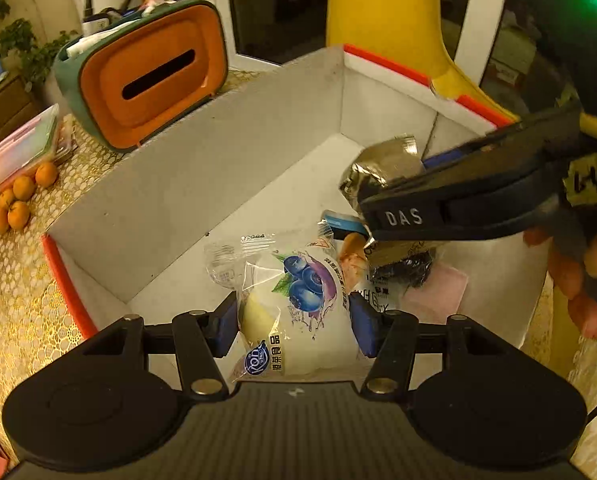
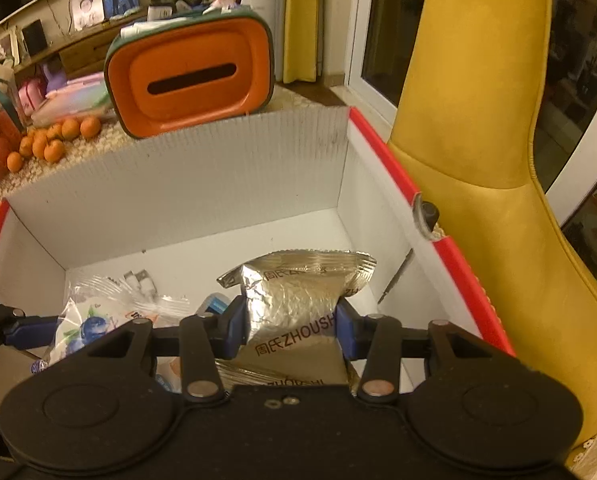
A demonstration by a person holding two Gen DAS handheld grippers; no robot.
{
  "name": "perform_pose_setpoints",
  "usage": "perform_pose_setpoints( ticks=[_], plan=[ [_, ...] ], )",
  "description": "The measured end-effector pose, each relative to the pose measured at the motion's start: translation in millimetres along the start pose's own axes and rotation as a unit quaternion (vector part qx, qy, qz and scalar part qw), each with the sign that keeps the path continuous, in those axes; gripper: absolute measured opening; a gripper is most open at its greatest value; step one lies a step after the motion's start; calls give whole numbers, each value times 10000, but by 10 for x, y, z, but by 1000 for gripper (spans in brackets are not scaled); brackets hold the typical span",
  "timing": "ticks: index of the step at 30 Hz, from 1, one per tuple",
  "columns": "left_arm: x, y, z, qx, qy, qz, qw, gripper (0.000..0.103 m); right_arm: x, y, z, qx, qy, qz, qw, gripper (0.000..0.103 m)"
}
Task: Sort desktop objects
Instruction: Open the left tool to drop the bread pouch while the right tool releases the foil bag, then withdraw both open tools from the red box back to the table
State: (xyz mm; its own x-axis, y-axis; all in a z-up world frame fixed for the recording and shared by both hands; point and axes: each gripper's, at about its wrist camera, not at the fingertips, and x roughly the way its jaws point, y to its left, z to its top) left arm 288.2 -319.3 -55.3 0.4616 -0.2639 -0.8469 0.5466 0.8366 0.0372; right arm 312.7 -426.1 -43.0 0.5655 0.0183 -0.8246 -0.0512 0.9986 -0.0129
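Note:
My left gripper (image 1: 292, 320) is shut on a white snack packet with blueberries printed on it (image 1: 298, 300), held over the inside of a white box with red rims (image 1: 202, 168). My right gripper (image 2: 290, 330) is shut on a silver foil packet (image 2: 294, 292), also held over the box (image 2: 178, 200). The right gripper and its foil packet (image 1: 382, 164) show at the right of the left wrist view. The blueberry packet (image 2: 86, 324) and the left gripper's blue pad show at the lower left of the right wrist view. Other packets and a pink item (image 1: 438, 292) lie on the box floor.
An orange and green tissue box (image 1: 146, 76) stands behind the box. Small oranges (image 1: 14, 200) and a flat plastic case (image 1: 22, 148) lie on the gold lace tablecloth to the left. A yellow chair (image 2: 478, 160) stands right of the box. A white cable (image 2: 140, 280) lies in the box.

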Motion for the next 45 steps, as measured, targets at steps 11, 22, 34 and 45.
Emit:
perform_pose_setpoints(
  ticks=[11, 22, 34, 45],
  plan=[
    [82, 37, 35, -129, 383, -55, 9992, 56, 21, 36, -20, -148, 239, 3, 9996, 51],
    [-171, 60, -30, -321, 124, -44, 9994, 72, -215, 47, -35, -103, -16, 107, 9999, 66],
    [-716, 86, -173, -411, -341, -73, 9985, 72, -709, 114, -91, -158, -373, 221, 9989, 75],
    [-1283, 135, -410, -409, -743, -9, 9964, 72, -1176, 309, -215, -345, -607, 336, 9970, 76]
  ],
)
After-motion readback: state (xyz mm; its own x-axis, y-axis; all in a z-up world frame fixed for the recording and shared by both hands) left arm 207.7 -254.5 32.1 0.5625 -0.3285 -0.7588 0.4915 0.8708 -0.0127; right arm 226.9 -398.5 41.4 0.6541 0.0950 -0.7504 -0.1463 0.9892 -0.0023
